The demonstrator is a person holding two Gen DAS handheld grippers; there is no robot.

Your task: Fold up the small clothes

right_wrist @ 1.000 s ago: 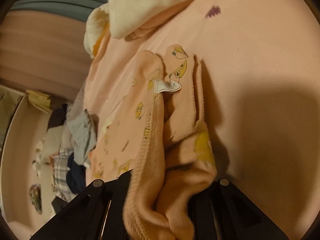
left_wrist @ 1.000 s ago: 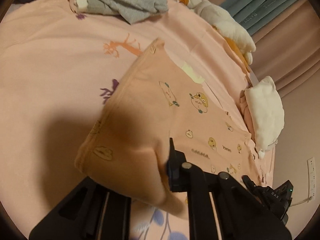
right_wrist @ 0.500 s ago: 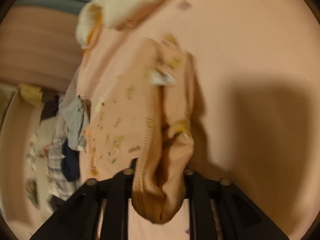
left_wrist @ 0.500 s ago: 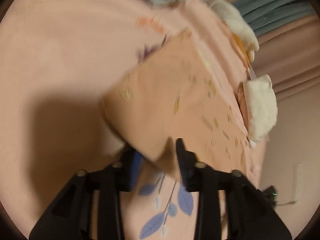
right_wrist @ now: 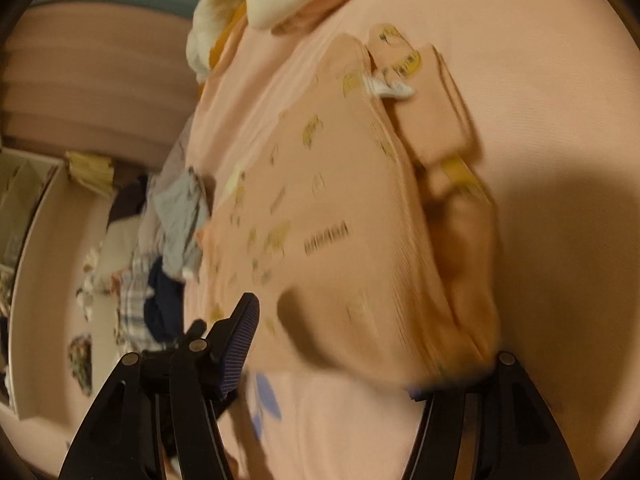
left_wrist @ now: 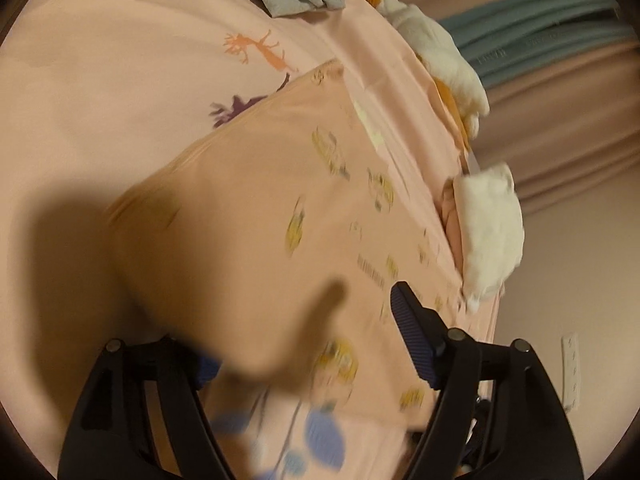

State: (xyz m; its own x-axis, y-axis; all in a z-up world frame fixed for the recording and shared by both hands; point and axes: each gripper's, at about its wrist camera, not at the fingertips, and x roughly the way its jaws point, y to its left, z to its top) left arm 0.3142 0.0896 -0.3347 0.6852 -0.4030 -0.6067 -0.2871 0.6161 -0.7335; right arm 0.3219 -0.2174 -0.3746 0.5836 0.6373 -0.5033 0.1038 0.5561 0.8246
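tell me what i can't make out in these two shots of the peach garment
- Left wrist view: motion blur smears the prints on the peach garment; its near hem hides the left gripper left finger's pad.
- Right wrist view: blurred hem covers the right gripper right fingertip; the white label is unreadable.

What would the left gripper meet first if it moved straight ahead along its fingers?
Most likely the peach printed garment lying on the pink bedsheet. The left gripper is open, and the cloth already fills the space between and ahead of its fingers. The picture is blurred, so depth is uncertain.
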